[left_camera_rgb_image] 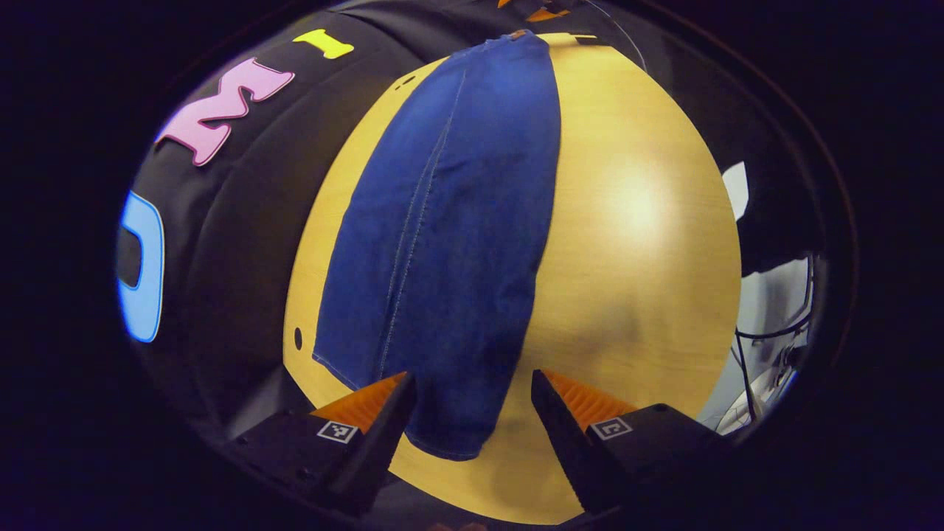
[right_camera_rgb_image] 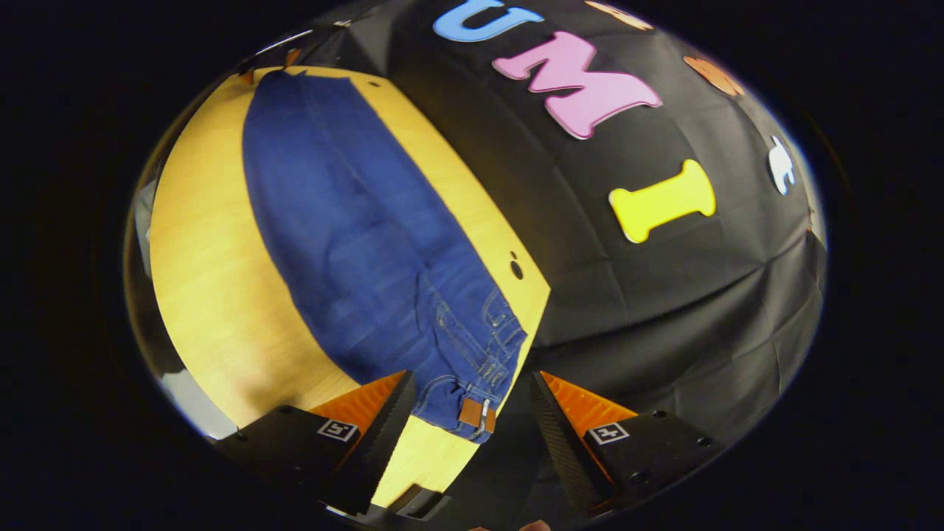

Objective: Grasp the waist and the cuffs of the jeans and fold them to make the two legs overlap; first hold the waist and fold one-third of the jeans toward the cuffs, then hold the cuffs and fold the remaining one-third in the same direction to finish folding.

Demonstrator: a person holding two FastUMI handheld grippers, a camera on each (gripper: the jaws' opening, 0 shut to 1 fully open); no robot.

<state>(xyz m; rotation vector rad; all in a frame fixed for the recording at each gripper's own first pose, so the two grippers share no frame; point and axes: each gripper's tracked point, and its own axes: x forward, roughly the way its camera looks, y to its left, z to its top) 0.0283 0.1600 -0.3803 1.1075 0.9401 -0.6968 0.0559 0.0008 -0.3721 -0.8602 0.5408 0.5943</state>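
Jeans: my blue jeans (left_camera_rgb_image: 442, 243) lie flat and lengthwise on the round wooden table (left_camera_rgb_image: 634, 243), the two legs stacked one over the other, a stitched seam running down the length.
Cuff end: in the left gripper view the hem of the legs (left_camera_rgb_image: 450, 435) reaches toward me, lying on the table between my fingers.
Left gripper (left_camera_rgb_image: 472, 413): held above that cuff end, its jaws spread wide, gripping nothing; whether the fingers touch the denim I cannot tell.
Waist end: in the right gripper view the waistband (right_camera_rgb_image: 479, 383) sits at the table's edge near the black cloth wall (right_camera_rgb_image: 664, 310), belt loops and a brown leather patch (right_camera_rgb_image: 476, 413) showing.
Right gripper (right_camera_rgb_image: 472, 409): poised over the waistband corner, jaws wide apart, holding nothing.
Far edge: a small dark hole (right_camera_rgb_image: 516, 269) marks the tabletop just beside the jeans.
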